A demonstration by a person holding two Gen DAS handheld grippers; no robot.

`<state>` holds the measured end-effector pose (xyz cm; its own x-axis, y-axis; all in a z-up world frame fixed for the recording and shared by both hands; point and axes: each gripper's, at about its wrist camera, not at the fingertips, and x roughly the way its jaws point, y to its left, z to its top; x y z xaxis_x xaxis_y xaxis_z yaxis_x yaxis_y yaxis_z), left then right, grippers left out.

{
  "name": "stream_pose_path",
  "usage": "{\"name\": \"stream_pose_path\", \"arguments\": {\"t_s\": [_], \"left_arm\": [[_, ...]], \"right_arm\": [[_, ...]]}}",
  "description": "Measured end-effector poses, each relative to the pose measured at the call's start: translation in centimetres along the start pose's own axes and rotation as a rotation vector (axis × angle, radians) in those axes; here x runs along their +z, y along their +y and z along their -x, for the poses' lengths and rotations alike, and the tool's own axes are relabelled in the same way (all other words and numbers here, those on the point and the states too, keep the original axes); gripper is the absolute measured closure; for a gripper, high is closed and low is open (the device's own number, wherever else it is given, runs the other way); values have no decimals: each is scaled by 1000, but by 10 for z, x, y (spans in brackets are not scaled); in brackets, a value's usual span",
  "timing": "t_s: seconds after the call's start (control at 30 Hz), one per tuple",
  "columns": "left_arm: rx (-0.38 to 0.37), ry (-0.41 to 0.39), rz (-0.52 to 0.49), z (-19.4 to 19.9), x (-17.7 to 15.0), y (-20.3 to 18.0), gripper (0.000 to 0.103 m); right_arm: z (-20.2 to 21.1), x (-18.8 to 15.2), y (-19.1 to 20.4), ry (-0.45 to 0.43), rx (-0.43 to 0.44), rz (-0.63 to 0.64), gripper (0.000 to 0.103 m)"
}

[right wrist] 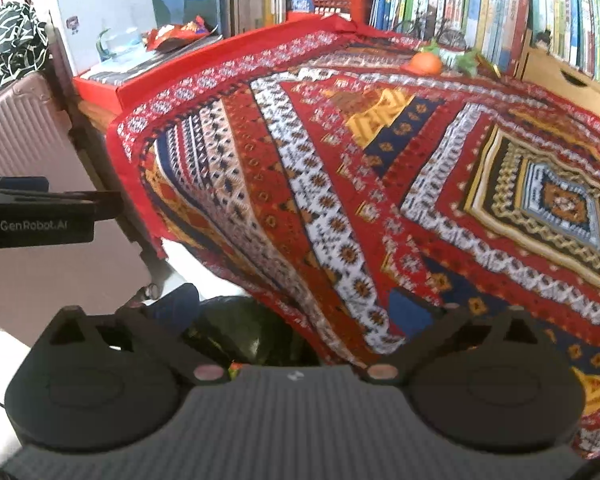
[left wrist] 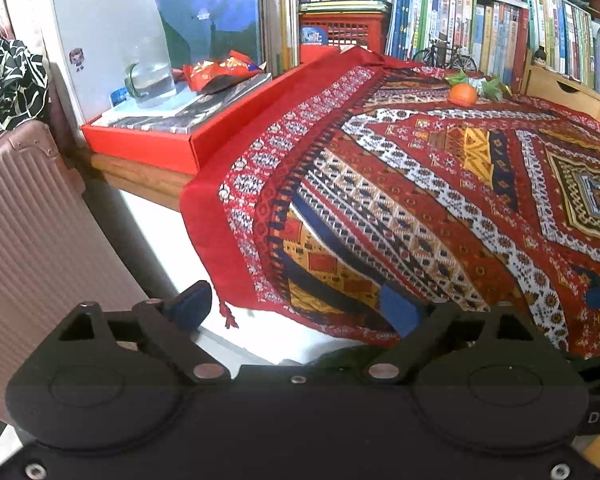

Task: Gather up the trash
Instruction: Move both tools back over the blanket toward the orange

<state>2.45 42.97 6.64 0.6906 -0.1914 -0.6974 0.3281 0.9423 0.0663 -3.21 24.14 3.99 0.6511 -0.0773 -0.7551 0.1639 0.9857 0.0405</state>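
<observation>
Nothing looks collected yet: the red snack wrapper [left wrist: 220, 74] lies on the magazines in the red box [left wrist: 148, 146], at the far left end of the patterned cloth [left wrist: 440, 200], just beside the glass mug [left wrist: 150, 84]. Both the left gripper [left wrist: 296, 308] and the right gripper [right wrist: 300, 312] are spread wide and empty, hanging off the cloth's near edge, well apart from the wrapper. By my reading, the reach, the grasp and the drop into a bin all remain; a dark bag [right wrist: 252, 332] shows below the cloth's edge, though I cannot tell if it is the bin.
</observation>
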Motion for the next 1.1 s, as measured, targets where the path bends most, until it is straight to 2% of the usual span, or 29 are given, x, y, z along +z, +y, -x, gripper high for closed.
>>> {"name": "stream_pose_path", "arguments": {"t_s": [0.17,0.37,0.6,0.8,0.97,1.1], "left_arm": [[4,-21,-4,0,15,-4,7],[-74,-85,-51,9,52,-15,2],[-129,-139,-86,2,96,-45,0],[-147,-165,-72,-26,140,-77,0],[-157,-176,-28,-53,176,-102,0],[-136,-186,-42,-82,205,-125,0]], "right_arm": [[3,13,-9,-18,-7,-8,0],[22,40,-27,-84,17,-15,0],[30,76,-62,-137,-13,-57,0],[22,111,-105,-194,-60,-88,0],[4,133,-142,-195,-91,-141,0],[-17,157,-174,-198,-101,-170,0]]}}
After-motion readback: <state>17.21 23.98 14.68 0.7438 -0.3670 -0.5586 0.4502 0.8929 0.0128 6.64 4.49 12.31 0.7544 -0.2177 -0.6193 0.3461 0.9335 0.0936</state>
